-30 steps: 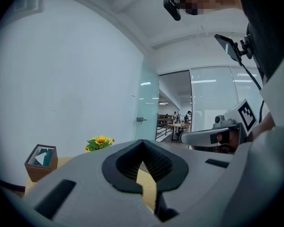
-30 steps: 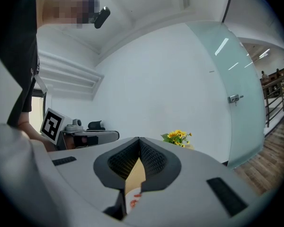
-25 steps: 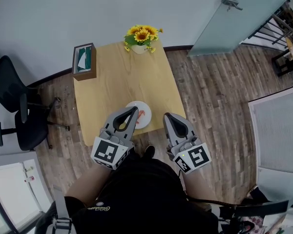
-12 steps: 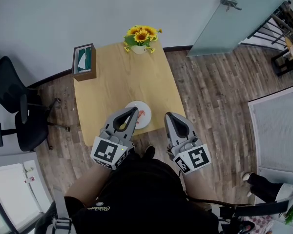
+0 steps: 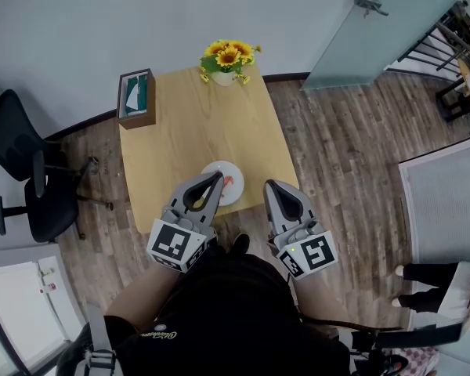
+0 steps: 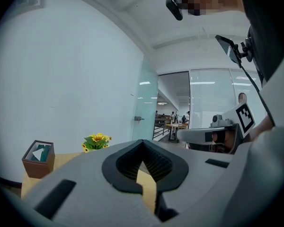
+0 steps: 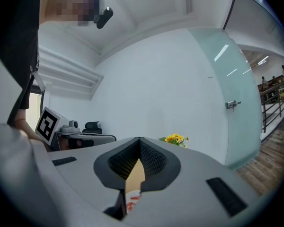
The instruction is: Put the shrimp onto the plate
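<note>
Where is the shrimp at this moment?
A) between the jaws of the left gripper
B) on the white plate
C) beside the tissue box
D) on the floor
B: the head view shows the orange shrimp lying on the white plate near the front edge of the table.

right gripper (image 7: pixel 138 141) with grey jaws, tips together at centre, nothing gripped, wedge of wooden table (image 7: pixel 135 174) in the gap behind them, plate (image 7: pixel 129 205) edge with orange shrimp (image 7: pixel 133 197) at 6 o'clock, sunflowers (image 7: pixel 175 139) at 1 o'clock, marker cube (image 7: pixel 48 124) at 9 o'clock, frosted glass door (image 7: pixel 232 79) at 3 o'clock
</note>
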Action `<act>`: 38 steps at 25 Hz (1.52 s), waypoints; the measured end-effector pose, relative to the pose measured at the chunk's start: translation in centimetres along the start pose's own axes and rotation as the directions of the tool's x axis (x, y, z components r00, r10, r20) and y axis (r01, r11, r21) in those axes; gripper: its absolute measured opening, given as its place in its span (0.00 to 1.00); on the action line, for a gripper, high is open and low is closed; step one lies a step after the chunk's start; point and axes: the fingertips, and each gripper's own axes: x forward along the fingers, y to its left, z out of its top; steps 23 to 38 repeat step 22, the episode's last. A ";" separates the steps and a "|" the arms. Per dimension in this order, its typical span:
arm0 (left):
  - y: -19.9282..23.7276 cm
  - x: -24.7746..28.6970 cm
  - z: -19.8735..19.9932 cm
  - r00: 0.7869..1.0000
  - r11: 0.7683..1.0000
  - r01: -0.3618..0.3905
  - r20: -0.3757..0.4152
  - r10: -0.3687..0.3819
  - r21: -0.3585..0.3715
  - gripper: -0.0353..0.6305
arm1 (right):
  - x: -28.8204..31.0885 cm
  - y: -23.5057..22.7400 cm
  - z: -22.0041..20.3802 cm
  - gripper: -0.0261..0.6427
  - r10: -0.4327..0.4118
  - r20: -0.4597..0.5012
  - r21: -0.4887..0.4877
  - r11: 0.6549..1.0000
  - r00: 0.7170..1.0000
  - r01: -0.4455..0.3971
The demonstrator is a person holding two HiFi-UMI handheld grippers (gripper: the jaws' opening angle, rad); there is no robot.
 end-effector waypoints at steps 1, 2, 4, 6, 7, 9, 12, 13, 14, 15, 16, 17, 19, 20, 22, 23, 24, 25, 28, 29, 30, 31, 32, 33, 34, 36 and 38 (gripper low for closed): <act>0.0 0.0 0.0 1.000 1.000 0.001 -0.001 -0.001 0.000 0.06 | 0.0 0.0 0.0 0.04 0.000 -0.002 0.000 1.000 1.000 0.000; 0.0 0.0 0.0 1.000 1.000 0.001 -0.002 -0.001 -0.001 0.06 | 0.0 0.1 0.0 0.04 0.000 -0.003 0.000 1.000 1.000 0.000; -0.1 0.0 0.0 1.000 1.000 0.003 -0.004 -0.003 -0.003 0.06 | 0.0 0.1 0.0 0.04 0.001 -0.004 0.000 1.000 1.000 -0.001; -0.1 0.0 -0.1 1.000 1.000 0.005 -0.005 -0.005 -0.004 0.06 | 0.0 0.2 0.0 0.04 0.003 -0.003 0.000 1.000 1.000 -0.003; -0.2 -0.1 -0.1 1.000 1.000 0.005 -0.005 -0.005 -0.005 0.06 | -0.1 0.3 0.0 0.04 0.003 -0.003 0.000 1.000 1.000 -0.003; -0.2 -0.2 -0.1 1.000 1.000 0.006 -0.006 -0.006 -0.006 0.06 | -0.1 0.4 0.0 0.04 0.004 -0.003 -0.001 1.000 1.000 -0.004; -0.3 -0.3 -0.2 1.000 1.000 0.007 -0.008 -0.007 -0.006 0.06 | -0.2 0.5 0.0 0.04 0.005 -0.002 -0.004 1.000 1.000 -0.005; -0.3 -0.3 -0.1 1.000 1.000 0.006 -0.008 -0.006 -0.005 0.06 | -0.2 0.5 0.1 0.04 0.006 -0.001 -0.005 1.000 1.000 -0.006; -0.3 -0.4 -0.1 1.000 1.000 0.006 -0.008 -0.006 -0.004 0.06 | -0.2 0.6 0.1 0.04 0.007 0.000 -0.006 1.000 1.000 -0.007; -0.3 -0.4 -0.1 1.000 1.000 0.006 -0.007 -0.006 -0.003 0.06 | -0.2 0.6 0.2 0.04 0.008 0.001 -0.007 1.000 1.000 -0.008; -0.3 -0.5 -0.1 1.000 1.000 0.006 -0.006 -0.006 -0.002 0.06 | -0.2 0.7 0.2 0.04 0.009 0.001 -0.008 1.000 1.000 -0.009; -0.3 -0.5 -0.1 1.000 1.000 0.006 -0.006 -0.006 -0.002 0.06 | -0.2 0.7 0.1 0.04 0.010 0.001 -0.008 1.000 1.000 -0.010; -0.4 -0.6 -0.2 1.000 1.000 0.007 -0.007 -0.007 -0.001 0.06 | -0.2 0.8 0.1 0.04 0.011 0.001 -0.009 1.000 1.000 -0.011; -0.4 -0.6 -0.2 1.000 1.000 0.006 -0.007 -0.006 -0.002 0.06 | -0.2 0.9 0.1 0.04 0.011 0.000 -0.010 1.000 1.000 -0.011; -0.4 -0.7 -0.2 1.000 1.000 0.005 -0.008 -0.005 -0.005 0.06 | -0.3 1.0 0.1 0.04 0.013 -0.002 -0.011 1.000 1.000 -0.013; -0.4 -0.7 -0.2 1.000 1.000 0.005 -0.008 -0.005 -0.005 0.06 | -0.3 1.0 0.1 0.04 0.013 -0.002 -0.011 1.000 1.000 -0.013; -0.4 -0.7 -0.2 1.000 1.000 0.005 -0.008 -0.005 -0.005 0.06 | -0.3 1.0 0.1 0.04 0.013 -0.002 -0.011 1.000 1.000 -0.013; -0.4 -0.7 -0.2 1.000 1.000 0.005 -0.008 -0.005 -0.005 0.06 | -0.3 1.0 0.1 0.04 0.013 -0.002 -0.011 1.000 1.000 -0.013; -0.4 -0.7 -0.2 1.000 1.000 0.005 -0.008 -0.005 -0.005 0.06 | -0.3 1.0 0.1 0.04 0.013 -0.002 -0.011 1.000 1.000 -0.013; -0.4 -0.7 -0.2 1.000 1.000 0.005 -0.008 -0.005 -0.005 0.06 | -0.3 1.0 0.1 0.04 0.013 -0.002 -0.011 1.000 1.000 -0.013; -0.4 -0.7 -0.2 1.000 1.000 0.005 -0.008 -0.005 -0.005 0.06 | -0.3 1.0 0.1 0.04 0.013 -0.002 -0.011 1.000 1.000 -0.013; -0.4 -0.7 -0.2 1.000 1.000 0.005 -0.008 -0.005 -0.005 0.06 | -0.3 1.0 0.1 0.04 0.013 -0.002 -0.011 1.000 1.000 -0.013; -0.4 -0.7 -0.2 1.000 1.000 0.005 -0.008 -0.005 -0.005 0.06 | -0.3 1.0 0.1 0.04 0.013 -0.002 -0.011 1.000 1.000 -0.013; -0.4 -0.7 -0.2 1.000 1.000 0.005 -0.008 -0.005 -0.005 0.06 | -0.3 1.0 0.1 0.04 0.013 -0.002 -0.011 1.000 1.000 -0.013; -0.4 -0.7 -0.2 1.000 1.000 0.005 -0.008 -0.005 -0.005 0.06 | -0.3 1.0 0.1 0.04 0.013 -0.002 -0.011 1.000 1.000 -0.013; -0.4 -0.7 -0.2 1.000 1.000 0.005 -0.008 -0.005 -0.005 0.06 | -0.3 1.0 0.1 0.04 0.013 -0.002 -0.011 1.000 1.000 -0.013; -0.4 -0.7 -0.2 1.000 1.000 0.005 -0.008 -0.005 -0.005 0.06 | -0.3 1.0 0.1 0.04 0.013 -0.002 -0.011 1.000 1.000 -0.013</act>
